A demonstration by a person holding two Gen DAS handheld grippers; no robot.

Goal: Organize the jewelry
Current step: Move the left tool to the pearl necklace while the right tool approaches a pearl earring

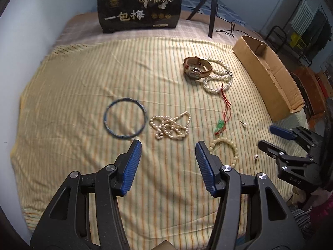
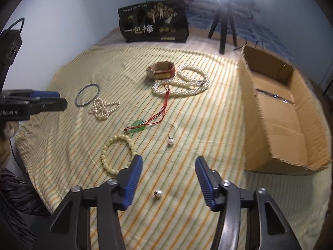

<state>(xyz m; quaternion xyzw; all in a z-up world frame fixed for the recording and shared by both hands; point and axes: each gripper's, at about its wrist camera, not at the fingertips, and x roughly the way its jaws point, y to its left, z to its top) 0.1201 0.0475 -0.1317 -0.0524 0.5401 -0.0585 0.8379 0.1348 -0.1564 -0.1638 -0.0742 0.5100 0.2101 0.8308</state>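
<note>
Striped sheet (image 1: 83, 79) on bed, bangle (image 1: 124, 118), pearl strands (image 1: 169, 126), watch (image 1: 196, 67), cardboard box (image 1: 268, 77)

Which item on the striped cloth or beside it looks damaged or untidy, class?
The cardboard box at the cloth's right edge has ragged, torn rims. The small pearl necklace beside the blue bangle lies in a tangled heap, not laid out.

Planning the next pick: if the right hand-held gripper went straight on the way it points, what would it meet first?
Most likely the loose pearl bead on the striped cloth, lying between the open fingers of the right hand-held gripper; depth is hard to judge.
</note>
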